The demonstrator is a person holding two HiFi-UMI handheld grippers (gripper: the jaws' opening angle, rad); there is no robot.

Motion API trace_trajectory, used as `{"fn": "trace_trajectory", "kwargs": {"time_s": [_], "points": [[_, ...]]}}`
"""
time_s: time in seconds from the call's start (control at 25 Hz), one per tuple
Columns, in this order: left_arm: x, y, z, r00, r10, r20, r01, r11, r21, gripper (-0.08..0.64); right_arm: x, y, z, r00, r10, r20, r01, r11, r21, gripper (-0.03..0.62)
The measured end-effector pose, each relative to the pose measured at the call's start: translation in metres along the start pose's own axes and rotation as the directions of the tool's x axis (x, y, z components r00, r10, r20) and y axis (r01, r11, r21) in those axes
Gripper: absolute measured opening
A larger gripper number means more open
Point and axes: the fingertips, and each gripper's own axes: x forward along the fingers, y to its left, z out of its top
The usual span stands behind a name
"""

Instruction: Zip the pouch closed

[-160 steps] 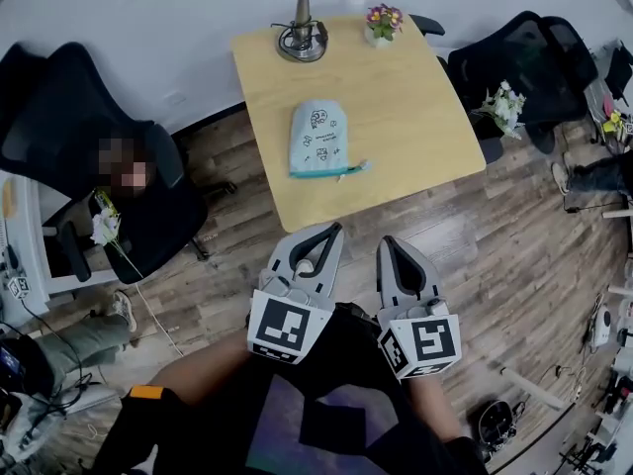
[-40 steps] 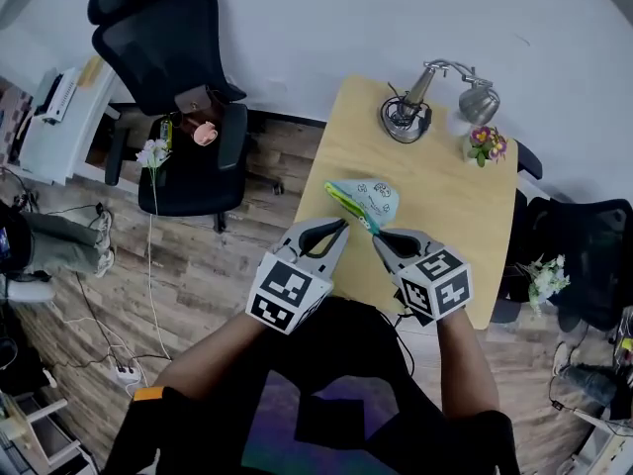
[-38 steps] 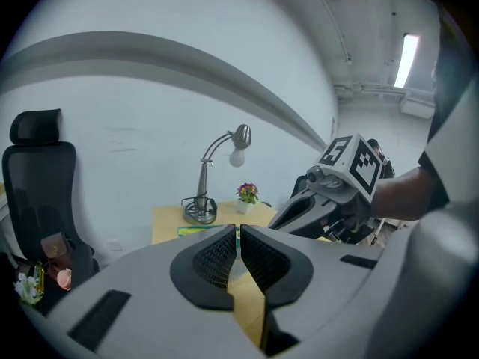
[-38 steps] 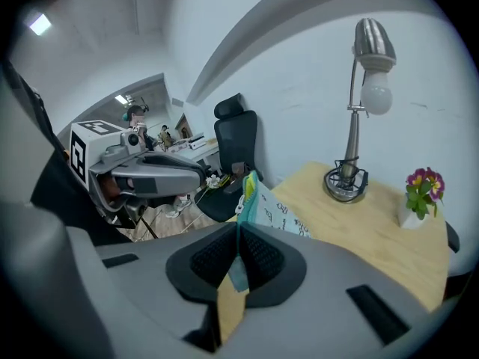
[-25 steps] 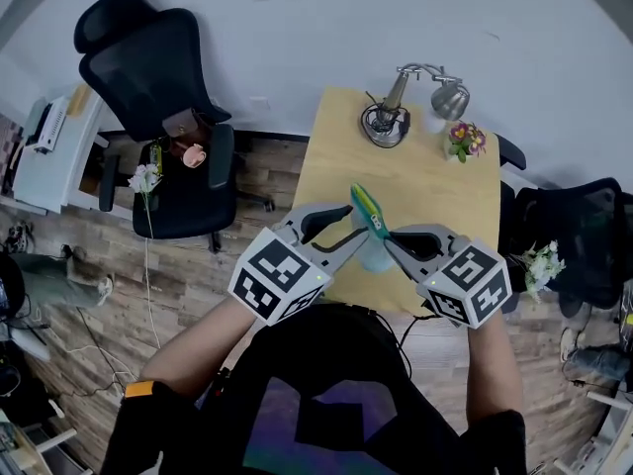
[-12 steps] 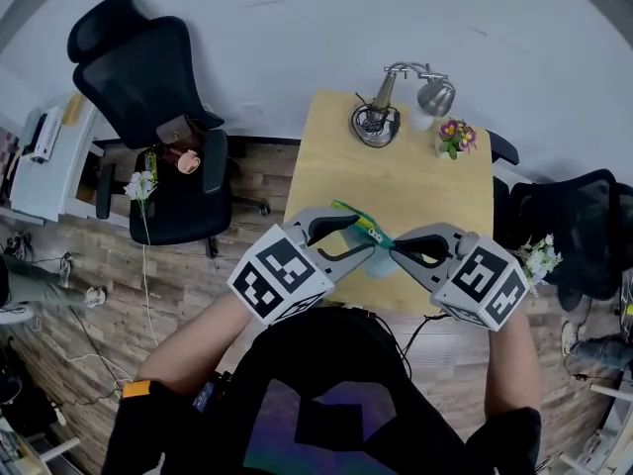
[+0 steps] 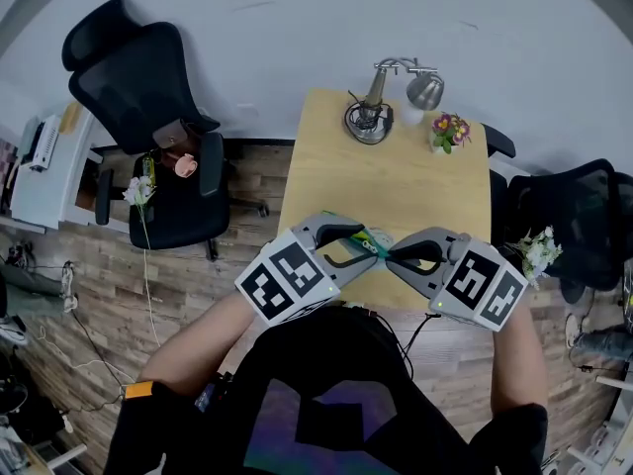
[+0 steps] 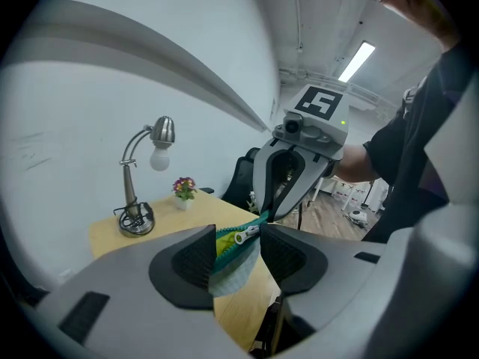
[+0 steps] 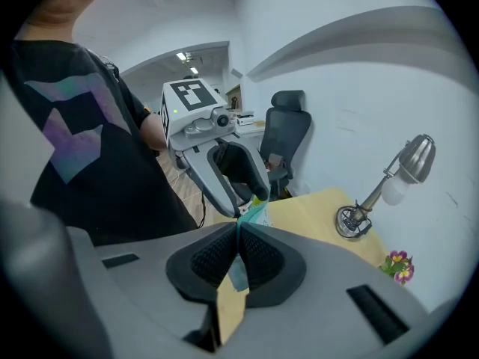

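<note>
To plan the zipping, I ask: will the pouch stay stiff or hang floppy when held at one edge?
Probably floppy: the pouch hangs in a soft fold below its teal zipper edge. Likely light, since a thin pinch by the right gripper holds it off the table. It may twist when pulled.

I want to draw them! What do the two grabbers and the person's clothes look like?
The left gripper and right gripper are light grey with dark ridged pads. Each has a white cube with black square markers. The person wears a black short-sleeved shirt with purple shapes.
</note>
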Motion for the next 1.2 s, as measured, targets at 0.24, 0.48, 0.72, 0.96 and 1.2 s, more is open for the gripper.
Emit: {"fn": "trace_trajectory", "kwargs": {"time_s": [0.24, 0.48, 0.72, 0.96, 1.2], "points": [[0.005, -0.008, -0.003, 0.999, -0.032, -0.031, 0.032, 0.999, 0.018, 0.178, -0.005, -0.002, -0.001, 1.000, -0.004, 0.011, 0.004, 1.000, 0.010, 0.026], [0.005, -0.009, -0.004, 0.999, -0.044, -0.020, 0.044, 0.999, 0.003, 0.126, -0.003, -0.002, -0.004, 1.000, -0.007, -0.007, 0.007, 1.000, 0.002, 0.026], [0.003, -0.006, -0.004, 0.999, -0.026, -0.024, 0.026, 0.999, 0.027, 0.086, -0.001, -0.005, -0.004, 1.000, -0.018, -0.017, 0.018, 1.000, -0.003, 0.026], [-0.001, -0.002, -0.005, 1.000, -0.008, -0.013, 0.008, 0.999, 0.039, 0.040, 0.003, -0.010, -0.005, 0.999, -0.028, -0.032, 0.028, 1.000, -0.008, 0.026], [-0.002, 0.000, -0.005, 1.000, -0.002, -0.014, 0.002, 1.000, 0.031, 0.011, 0.009, -0.010, -0.002, 0.999, -0.014, -0.032, 0.014, 1.000, -0.014, 0.026]]}}
